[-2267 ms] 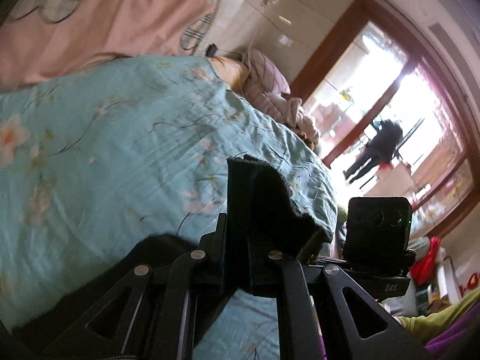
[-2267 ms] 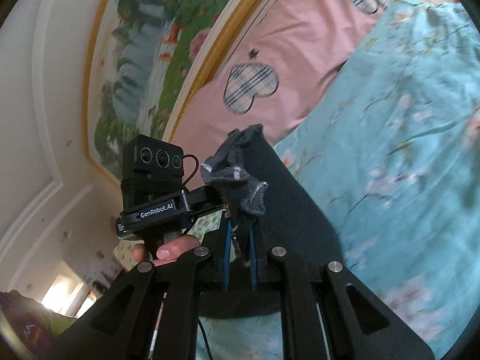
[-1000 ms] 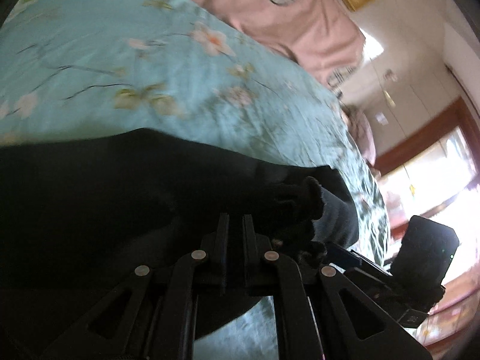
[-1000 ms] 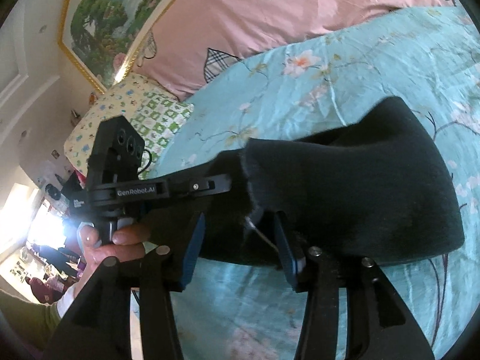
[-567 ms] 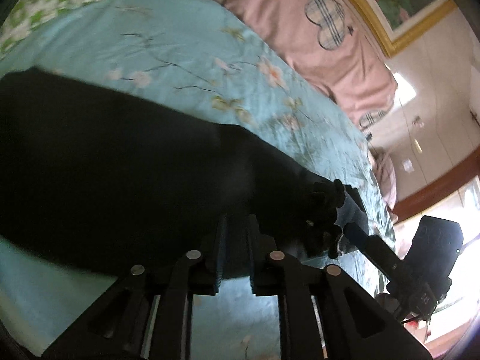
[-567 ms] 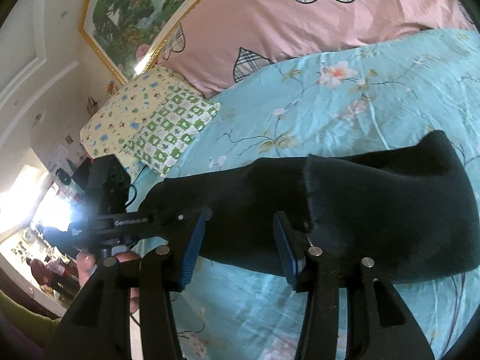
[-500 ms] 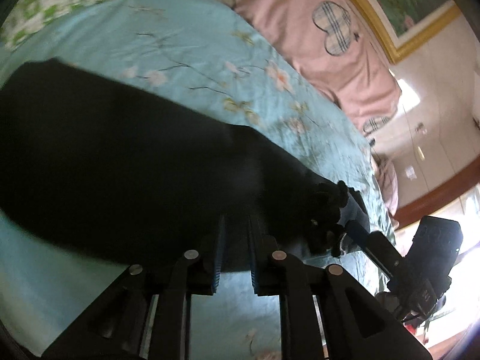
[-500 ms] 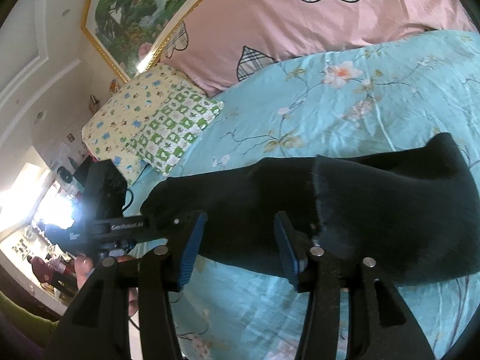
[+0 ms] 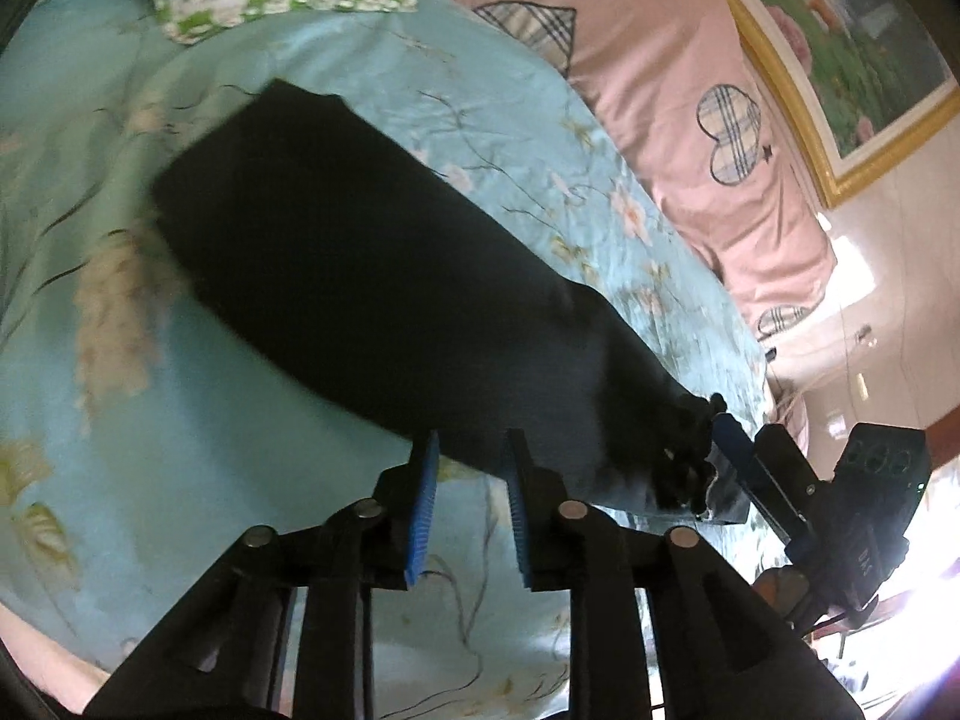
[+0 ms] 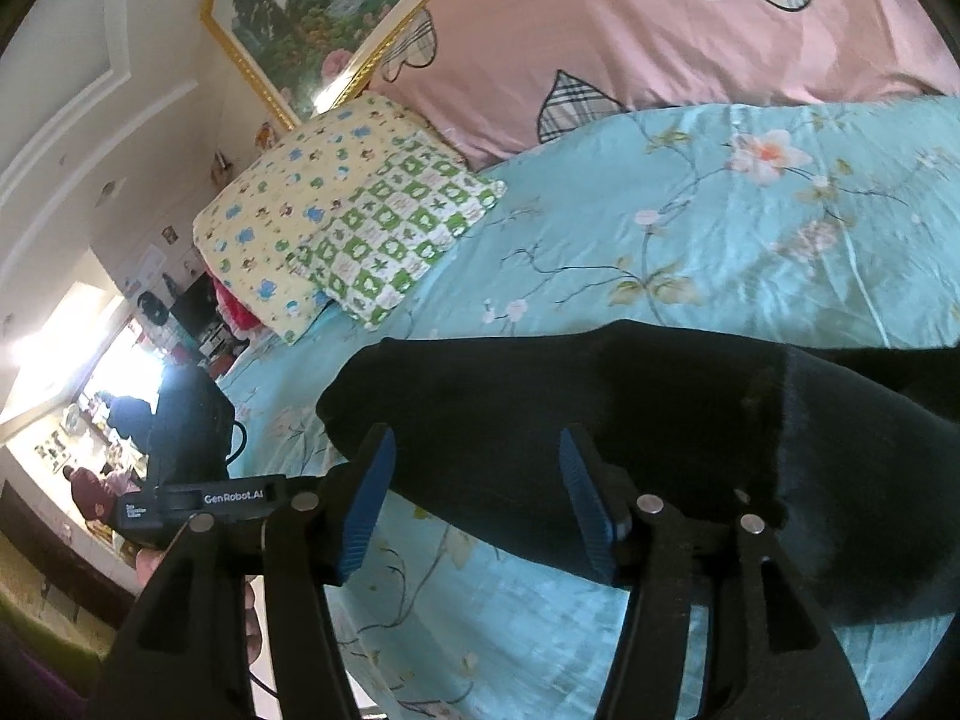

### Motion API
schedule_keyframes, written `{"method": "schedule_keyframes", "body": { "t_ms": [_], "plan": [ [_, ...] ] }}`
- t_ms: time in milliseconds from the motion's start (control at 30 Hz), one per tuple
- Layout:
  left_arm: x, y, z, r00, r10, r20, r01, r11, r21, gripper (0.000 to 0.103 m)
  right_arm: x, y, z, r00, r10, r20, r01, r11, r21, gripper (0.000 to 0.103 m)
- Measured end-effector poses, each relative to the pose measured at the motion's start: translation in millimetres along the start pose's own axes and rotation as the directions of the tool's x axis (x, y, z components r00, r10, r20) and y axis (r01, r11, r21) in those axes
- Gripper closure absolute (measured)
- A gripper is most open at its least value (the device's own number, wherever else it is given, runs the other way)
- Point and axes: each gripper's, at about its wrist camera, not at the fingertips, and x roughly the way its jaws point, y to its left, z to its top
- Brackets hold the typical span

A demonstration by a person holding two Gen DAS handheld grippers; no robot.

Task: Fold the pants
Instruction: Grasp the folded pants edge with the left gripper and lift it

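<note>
Black pants lie folded in a long strip on the turquoise floral bedspread. In the left wrist view my left gripper hovers at the strip's near edge, its jaws opening, with no cloth pressed between the blue pads. The right gripper shows at that view's right, by the bunched end of the pants. In the right wrist view the pants lie under and beyond my right gripper, whose jaws are opening wide, the pads apart from the cloth. The left gripper's body sits at the left there.
A pink headboard cover with plaid hearts runs along the far side. Two patterned pillows lie at the bed's far left corner. A gold-framed painting hangs on the wall. A hand holds the left gripper's handle.
Both grippers carried the pants down onto the bed and let go. The left jaws, shut on the cloth a second ago, now stand apart. Both grippers have drawn back from the strip.
</note>
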Motion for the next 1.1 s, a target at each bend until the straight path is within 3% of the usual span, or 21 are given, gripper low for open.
{"method": "schedule_keyframes", "body": {
  "t_ms": [400, 667, 1100],
  "plan": [
    [-14, 39, 6, 0.999, 0.026, 0.026, -0.024, 0.995, -0.097, 0.076, 35, 28, 16, 0.997, 0.055, -0.055, -0.058, 0.996, -0.065, 0.040],
    [-6, 56, 16, 0.999, -0.040, 0.034, 0.046, 0.980, -0.192, 0.077, 69, 38, 27, 0.989, 0.069, -0.128, -0.083, 0.990, -0.111, 0.040],
    [16, 68, 32, 0.996, -0.070, 0.046, 0.080, 0.957, -0.278, 0.071, 156, 51, 68, 0.951, 0.080, -0.299, -0.154, 0.960, -0.232, 0.040]
  ]
}}
